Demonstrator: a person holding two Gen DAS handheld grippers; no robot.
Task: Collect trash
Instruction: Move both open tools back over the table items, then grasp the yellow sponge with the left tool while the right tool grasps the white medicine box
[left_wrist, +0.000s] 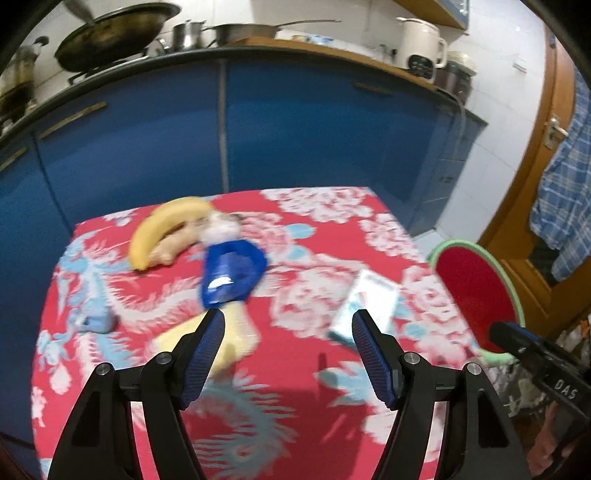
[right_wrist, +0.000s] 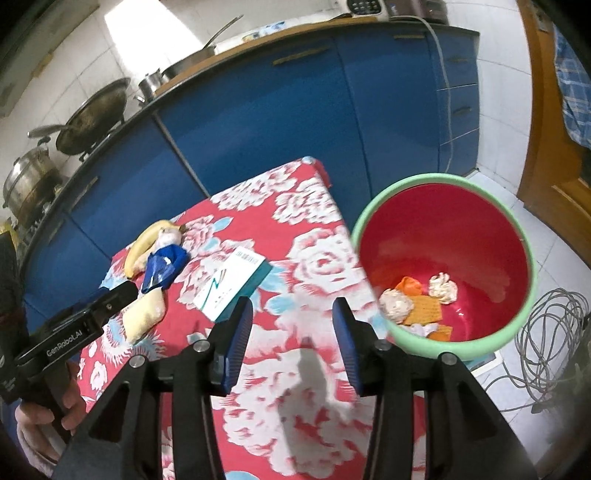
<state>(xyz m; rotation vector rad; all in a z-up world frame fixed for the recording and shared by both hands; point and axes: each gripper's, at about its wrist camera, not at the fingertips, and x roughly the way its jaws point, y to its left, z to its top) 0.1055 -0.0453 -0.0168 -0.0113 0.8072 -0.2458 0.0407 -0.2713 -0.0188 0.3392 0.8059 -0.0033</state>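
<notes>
A red bin with a green rim (right_wrist: 443, 266) stands on the floor right of the table and holds crumpled paper and orange wrappers (right_wrist: 421, 306); it also shows in the left wrist view (left_wrist: 476, 291). On the red floral tablecloth (left_wrist: 295, 406) lie a blue wrapper (left_wrist: 232, 273), a banana (left_wrist: 162, 229), a yellow packet (left_wrist: 232, 343), a white and teal box (left_wrist: 365, 306) and a small light blue scrap (left_wrist: 96, 321). My left gripper (left_wrist: 288, 332) is open and empty above the table, close to the yellow packet. My right gripper (right_wrist: 291, 321) is open and empty between the box (right_wrist: 232, 288) and the bin.
Blue kitchen cabinets (left_wrist: 221, 129) stand behind the table, with pans (left_wrist: 110, 33) and a rice cooker (left_wrist: 421, 44) on the counter. A wooden door (left_wrist: 546, 147) is at the right. Grey cable (right_wrist: 550, 332) lies coiled on the floor beside the bin.
</notes>
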